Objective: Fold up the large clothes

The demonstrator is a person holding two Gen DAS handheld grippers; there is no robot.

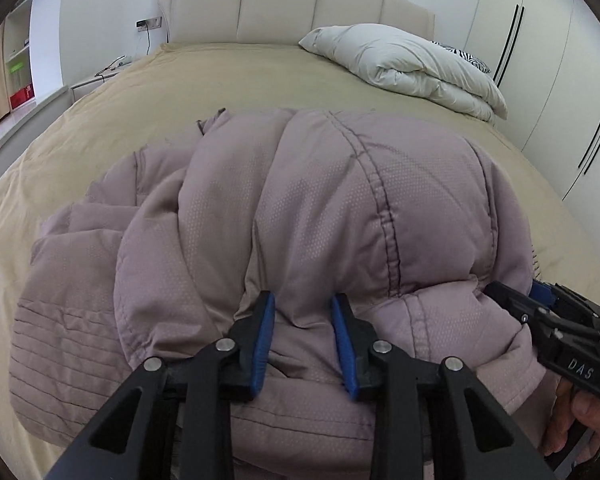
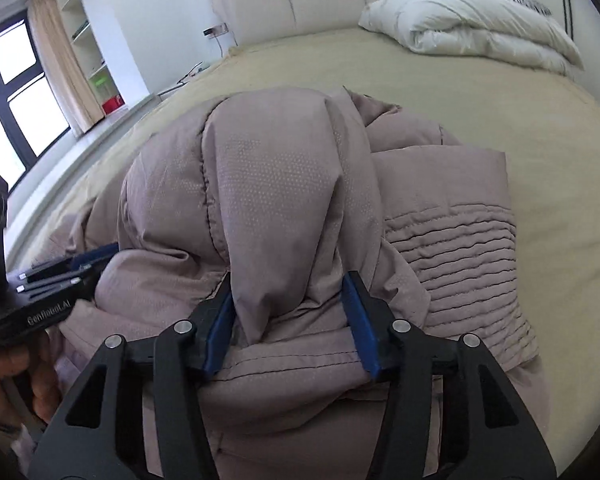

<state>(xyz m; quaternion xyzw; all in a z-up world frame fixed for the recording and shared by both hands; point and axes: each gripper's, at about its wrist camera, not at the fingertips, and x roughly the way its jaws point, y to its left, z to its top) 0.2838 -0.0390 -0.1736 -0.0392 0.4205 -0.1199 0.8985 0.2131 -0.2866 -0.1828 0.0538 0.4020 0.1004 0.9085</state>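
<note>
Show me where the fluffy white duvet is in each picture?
Left wrist view: the folded white duvet lies upper right, at the far end of the bed by the beige headboard.
Right wrist view: the duvet sits at the top right, also below the headboard.
Shared landmark: the mauve puffer jacket fills the middle of both.

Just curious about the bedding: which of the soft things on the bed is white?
The folded duvet by the headboard. The puffy jacket is mauve, the bed cover tan.
</note>
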